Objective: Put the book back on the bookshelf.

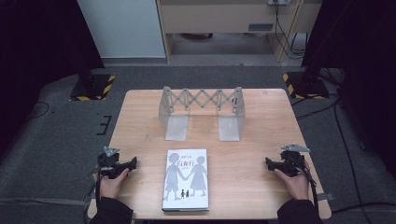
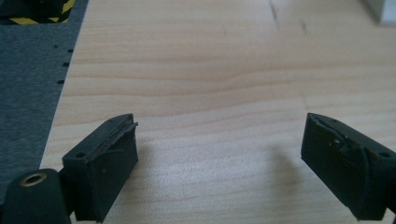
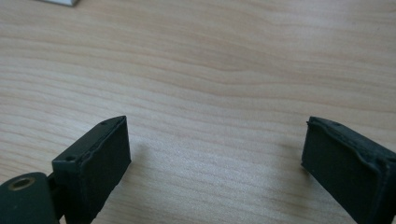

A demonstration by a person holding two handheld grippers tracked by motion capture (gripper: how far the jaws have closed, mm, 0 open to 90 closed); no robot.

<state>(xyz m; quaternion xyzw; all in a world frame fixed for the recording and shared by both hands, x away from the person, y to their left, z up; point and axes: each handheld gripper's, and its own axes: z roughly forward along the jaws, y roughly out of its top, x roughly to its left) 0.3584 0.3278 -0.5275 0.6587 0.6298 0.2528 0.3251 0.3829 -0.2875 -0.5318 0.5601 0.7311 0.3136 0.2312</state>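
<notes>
left gripper (image 1: 127, 164): your fingers apart, empty, left of the grey-covered book (image 1: 186, 179).
right gripper (image 1: 271, 163): your fingers apart, empty, on the pale wooden desk (image 1: 243, 158).

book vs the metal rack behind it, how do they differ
The book lies flat and closed near the front edge; the rack stands upright farther back. The book is solid with a printed cover; the rack is bare grey metal with a criss-cross lattice. Both rest untouched on the table.
</notes>
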